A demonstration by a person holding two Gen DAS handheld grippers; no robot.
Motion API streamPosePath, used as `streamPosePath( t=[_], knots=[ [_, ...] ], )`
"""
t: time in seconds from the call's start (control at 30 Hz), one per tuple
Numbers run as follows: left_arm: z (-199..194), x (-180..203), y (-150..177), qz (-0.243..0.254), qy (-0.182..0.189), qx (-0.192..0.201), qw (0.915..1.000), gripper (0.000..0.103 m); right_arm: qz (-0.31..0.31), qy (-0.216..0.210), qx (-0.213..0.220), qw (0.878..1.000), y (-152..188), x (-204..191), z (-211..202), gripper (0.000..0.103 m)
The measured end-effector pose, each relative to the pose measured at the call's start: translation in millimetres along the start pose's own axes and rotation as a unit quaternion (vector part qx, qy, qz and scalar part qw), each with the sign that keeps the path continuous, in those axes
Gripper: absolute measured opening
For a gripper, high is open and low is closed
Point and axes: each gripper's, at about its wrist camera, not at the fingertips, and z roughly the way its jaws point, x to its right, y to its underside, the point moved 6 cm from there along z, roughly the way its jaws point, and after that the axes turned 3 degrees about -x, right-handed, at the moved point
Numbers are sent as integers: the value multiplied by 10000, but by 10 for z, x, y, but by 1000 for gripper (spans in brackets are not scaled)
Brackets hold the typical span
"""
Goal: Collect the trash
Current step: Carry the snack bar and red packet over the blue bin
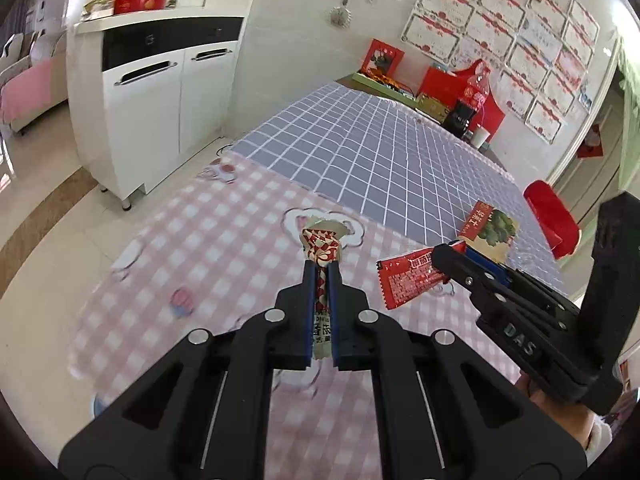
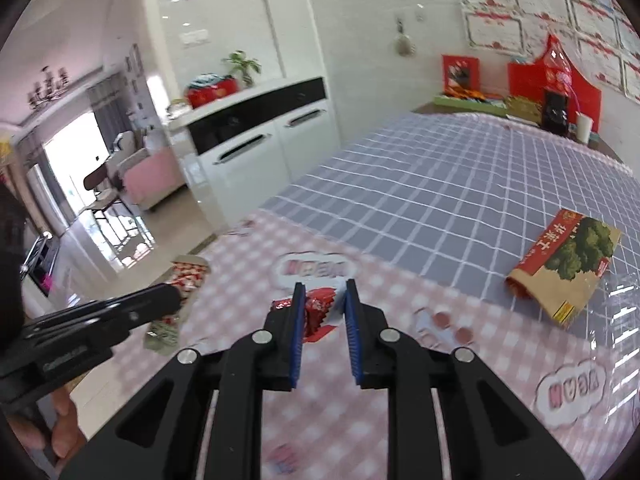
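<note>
With both wrappers lifted clear of the table (image 1: 168, 240), your left gripper (image 1: 321, 270) is pinched shut on a red-and-white checked wrapper (image 1: 320, 246), your right gripper (image 2: 324, 294) nearly closed on a red snack wrapper (image 2: 316, 308); a brown paper bag (image 2: 568, 264) lies beyond, rightward, uncollected.

Glossy foil wrapper (image 1: 408, 282); shiny plastic tablecloth (image 1: 208, 264); matt paper pouch (image 2: 568, 264)

A crumpled red-and-white patterned wrapper (image 1: 320, 252) is pinched lengthwise and held raised above the pink checked tablecloth (image 1: 208, 240). A flat red printed sachet (image 1: 408, 278) is gripped at one end, also lifted clear of that cloth. A brown-and-red paper bag (image 2: 568, 264) with a green tree picture is left lying flat beyond the cloth's far edge.
</note>
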Motion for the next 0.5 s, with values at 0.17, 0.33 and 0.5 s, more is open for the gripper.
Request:
streamPosePath(
  t=[0.17,0.33,0.5],
  knots=[
    [-361,-261,234,-58,-85,61,9999,6,-242,-297,72,9992,164,-542,-223,19],
    [-725,-652,498,-196,-208,98,9995,6,-519,-573,-11,9970,388,-1132,-293,19],
    [-1001,-1147,798,-311,-555,-18,9980,6,-835,-790,-160,9932,640,-1712,-260,19]
  ],
)
